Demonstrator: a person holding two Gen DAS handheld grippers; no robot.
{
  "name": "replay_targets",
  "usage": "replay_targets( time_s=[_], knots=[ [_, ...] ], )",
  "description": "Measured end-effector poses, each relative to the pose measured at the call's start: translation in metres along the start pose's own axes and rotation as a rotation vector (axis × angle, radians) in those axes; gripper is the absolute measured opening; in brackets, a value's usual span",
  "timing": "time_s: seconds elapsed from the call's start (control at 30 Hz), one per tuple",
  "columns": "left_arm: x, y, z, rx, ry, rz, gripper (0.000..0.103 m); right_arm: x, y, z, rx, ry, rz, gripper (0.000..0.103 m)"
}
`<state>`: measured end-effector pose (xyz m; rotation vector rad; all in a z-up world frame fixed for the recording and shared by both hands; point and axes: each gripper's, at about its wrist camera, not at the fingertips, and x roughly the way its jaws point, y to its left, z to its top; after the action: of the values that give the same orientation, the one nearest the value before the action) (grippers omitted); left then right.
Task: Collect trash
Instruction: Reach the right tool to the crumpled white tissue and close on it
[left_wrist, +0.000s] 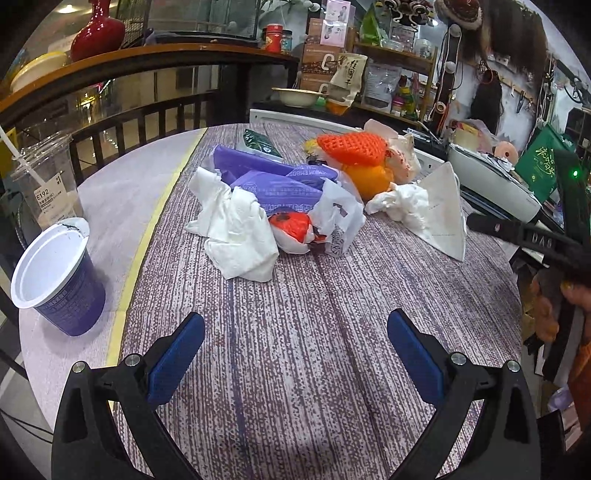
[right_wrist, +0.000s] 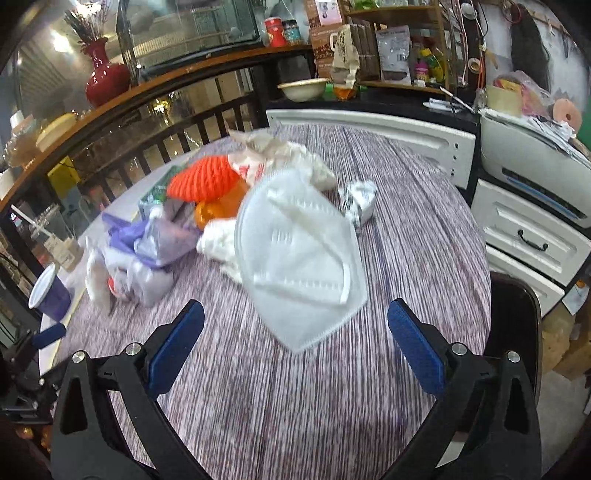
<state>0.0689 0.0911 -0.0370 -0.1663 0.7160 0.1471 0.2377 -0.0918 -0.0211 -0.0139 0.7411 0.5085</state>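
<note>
Striped purple table (left_wrist: 332, 314), heaped trash (left_wrist: 280, 195) (crumpled tissues, wrappers, white mask (right_wrist: 303, 266)), both tools spread, empty.

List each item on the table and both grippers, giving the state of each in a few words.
left gripper: open, holding nothing
right gripper: open, holding nothing
face mask: folded flat, lying on the table
purple cup: upright, empty as far as visible
clear plastic cup: upright, straw in it
white tissue: crumpled
purple wrapper: crumpled, opened
</note>
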Motion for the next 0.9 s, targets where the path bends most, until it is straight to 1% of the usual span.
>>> replay_targets(
  time_s=[0.1,0.13,0.2,0.27,0.3,0.33,0.37,0.4,0.43,0.53,0.7,0.77,0.83,0.87,0.9],
  knots=[
    [0.001,-0.001,0.003,0.004,0.000,-0.003,0.098,-0.004,0.011,0.012,-0.057,-0.046,0.006,0.098],
    [0.000,-0.002,0.005,0.008,-0.004,-0.002,0.098,-0.008,0.020,0.015,-0.099,-0.067,0.021,0.098],
    [0.001,-0.003,0.009,0.016,-0.012,0.002,0.098,-0.008,0.035,0.020,-0.170,-0.077,0.040,0.098],
    [0.001,-0.005,0.012,0.019,-0.015,0.009,0.098,-0.007,0.054,0.021,-0.259,-0.084,0.066,0.095],
    [0.001,-0.004,0.013,0.016,-0.017,0.011,0.098,-0.006,0.063,0.021,-0.301,-0.085,0.085,0.091],
    [0.001,-0.004,0.014,0.013,-0.018,0.009,0.098,-0.004,0.068,0.021,-0.329,-0.080,0.101,0.089],
    [0.001,-0.004,0.014,0.012,-0.018,0.007,0.098,0.000,0.076,0.022,-0.366,-0.066,0.123,0.088],
    [0.002,-0.003,0.014,0.014,-0.017,0.010,0.098,0.006,0.081,0.022,-0.391,-0.045,0.139,0.088],
    [0.003,-0.003,0.015,0.015,-0.014,0.013,0.098,0.016,0.086,0.024,-0.410,-0.007,0.140,0.086],
    [0.004,0.000,0.015,0.012,-0.006,0.019,0.098,0.041,0.086,0.025,-0.420,0.052,0.095,0.077],
    [0.009,0.010,0.016,-0.008,0.012,0.029,0.098,0.070,0.078,0.034,-0.423,0.116,0.001,0.074],
    [0.011,0.015,0.017,-0.027,0.021,0.025,0.098,0.078,0.075,0.035,-0.428,0.126,-0.043,0.066],
    [0.014,0.021,0.018,-0.047,0.032,0.021,0.098,0.081,0.074,0.035,-0.439,0.123,-0.068,0.051],
    [0.015,0.023,0.018,-0.053,0.035,0.021,0.098,0.082,0.072,0.036,-0.442,0.113,-0.088,0.047],
    [0.017,0.025,0.018,-0.061,0.040,0.022,0.098,0.082,0.071,0.036,-0.439,0.109,-0.104,0.037]
  ],
)
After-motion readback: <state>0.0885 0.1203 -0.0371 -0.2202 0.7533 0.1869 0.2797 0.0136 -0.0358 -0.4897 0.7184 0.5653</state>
